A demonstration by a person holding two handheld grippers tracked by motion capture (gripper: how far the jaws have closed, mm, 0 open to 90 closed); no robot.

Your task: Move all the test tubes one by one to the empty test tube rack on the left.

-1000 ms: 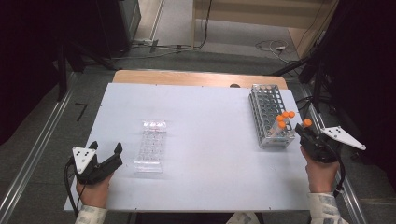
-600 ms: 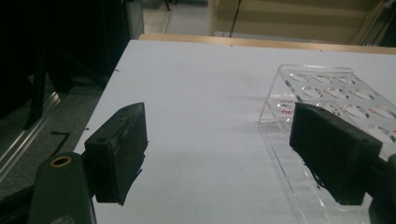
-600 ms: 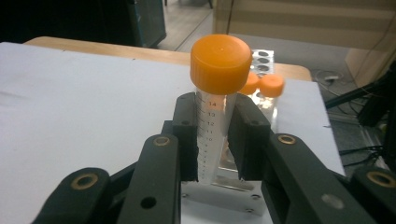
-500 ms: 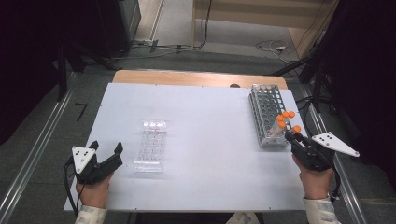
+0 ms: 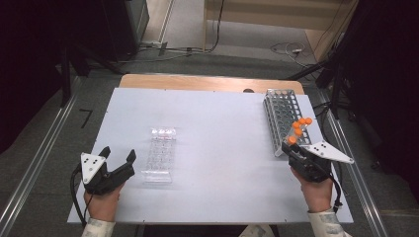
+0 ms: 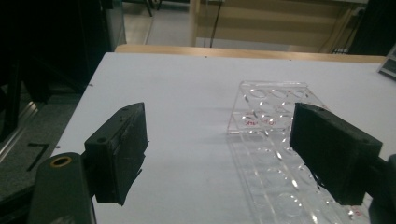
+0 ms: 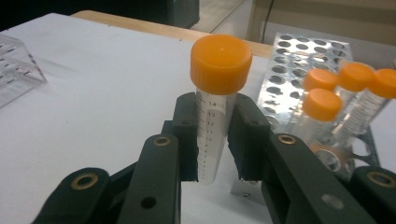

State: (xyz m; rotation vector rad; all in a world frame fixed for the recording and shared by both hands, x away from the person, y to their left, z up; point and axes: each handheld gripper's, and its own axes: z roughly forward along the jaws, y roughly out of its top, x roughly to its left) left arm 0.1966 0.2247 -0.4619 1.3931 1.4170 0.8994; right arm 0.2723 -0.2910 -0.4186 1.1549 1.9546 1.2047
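My right gripper (image 7: 215, 140) is shut on a clear graduated tube with an orange cap (image 7: 219, 63), held upright between its pads. In the high view this gripper (image 5: 296, 153) sits at the near end of the grey tube rack (image 5: 284, 116), with the held tube's cap (image 5: 292, 140) just off the rack's near left corner. Three more orange-capped tubes (image 5: 302, 123) stand in the rack's near rows. My left gripper (image 5: 118, 159) rests open at the table's near left, beside the clear well plate (image 5: 160, 153). The plate (image 6: 275, 116) lies ahead of its wide-spread jaws.
The white table (image 5: 217, 128) has a wooden strip along its far edge (image 5: 207, 81). Metal rails run along both sides on the floor. Dark equipment and cables stand beyond the table's far corners.
My right gripper has drawn back toward the near edge and slightly left with the orange-capped tube, away from the rack. The left gripper has stayed put.
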